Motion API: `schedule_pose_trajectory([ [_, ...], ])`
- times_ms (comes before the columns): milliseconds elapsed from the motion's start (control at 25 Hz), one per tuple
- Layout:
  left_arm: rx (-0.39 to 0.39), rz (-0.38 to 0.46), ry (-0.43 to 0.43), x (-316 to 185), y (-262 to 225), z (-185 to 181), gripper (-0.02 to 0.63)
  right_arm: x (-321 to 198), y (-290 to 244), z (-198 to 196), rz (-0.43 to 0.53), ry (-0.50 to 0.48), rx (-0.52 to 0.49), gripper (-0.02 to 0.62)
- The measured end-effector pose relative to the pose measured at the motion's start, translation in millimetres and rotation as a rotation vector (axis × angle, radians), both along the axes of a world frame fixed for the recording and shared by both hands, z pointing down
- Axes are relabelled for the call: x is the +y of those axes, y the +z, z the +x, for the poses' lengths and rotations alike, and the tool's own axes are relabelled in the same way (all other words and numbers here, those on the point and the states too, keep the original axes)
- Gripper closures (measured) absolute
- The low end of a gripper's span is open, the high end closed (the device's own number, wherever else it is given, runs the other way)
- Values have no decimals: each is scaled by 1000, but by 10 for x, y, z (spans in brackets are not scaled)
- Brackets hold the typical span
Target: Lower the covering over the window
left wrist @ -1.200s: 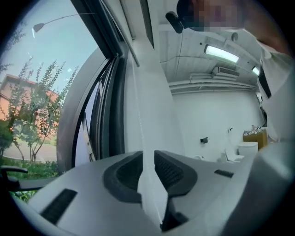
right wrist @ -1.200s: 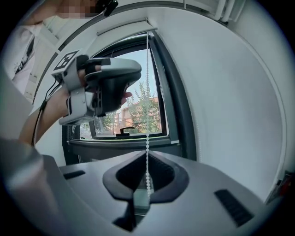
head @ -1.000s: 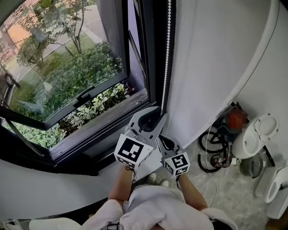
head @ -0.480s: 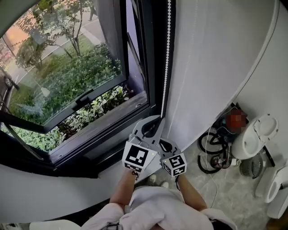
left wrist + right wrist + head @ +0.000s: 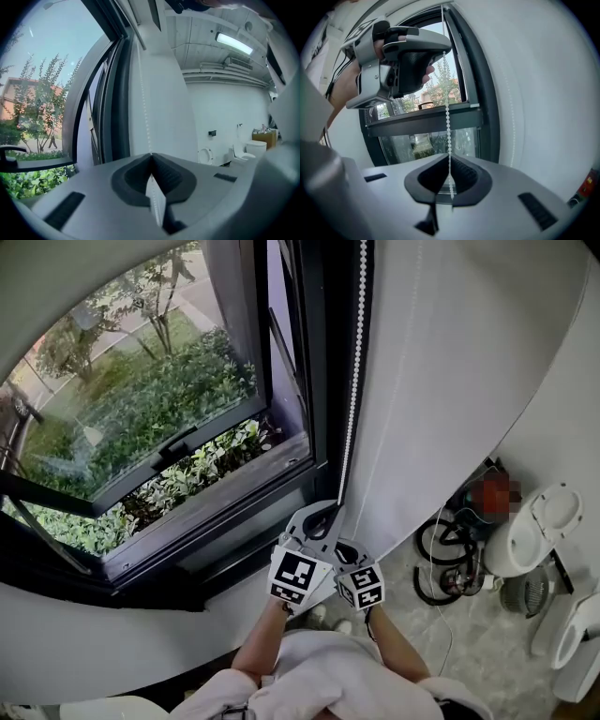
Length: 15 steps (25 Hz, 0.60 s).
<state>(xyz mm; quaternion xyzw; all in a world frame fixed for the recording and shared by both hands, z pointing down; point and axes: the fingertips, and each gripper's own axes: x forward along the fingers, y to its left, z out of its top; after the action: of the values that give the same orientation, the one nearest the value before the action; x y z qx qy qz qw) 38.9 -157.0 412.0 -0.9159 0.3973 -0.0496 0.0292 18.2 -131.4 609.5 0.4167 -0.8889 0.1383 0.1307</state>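
In the head view the bead chain (image 5: 352, 381) runs off the top edge and its lower end vanishes behind the left tool (image 5: 328, 512); the right tool (image 5: 450, 158) has its tips tucked under the left one there. The marker cubes (image 5: 300, 577) cover the left hand (image 5: 344, 89). The window (image 5: 141, 427) is cut by the left edge. In the left gripper view far fixtures (image 5: 243, 151) are too small to name, and a pale blurred shape (image 5: 281, 117) fills the right edge

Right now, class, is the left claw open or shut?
Shut. In the left gripper view the left claw has its jaws together, pinching the white bead chain that runs up from between them.
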Motion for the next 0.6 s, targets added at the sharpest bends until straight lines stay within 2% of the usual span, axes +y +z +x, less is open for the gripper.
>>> schedule_pose_trajectory([
  [600, -17, -101, -6, 0, 628, 50, 592, 94, 599, 82, -128, -3, 66, 588],
])
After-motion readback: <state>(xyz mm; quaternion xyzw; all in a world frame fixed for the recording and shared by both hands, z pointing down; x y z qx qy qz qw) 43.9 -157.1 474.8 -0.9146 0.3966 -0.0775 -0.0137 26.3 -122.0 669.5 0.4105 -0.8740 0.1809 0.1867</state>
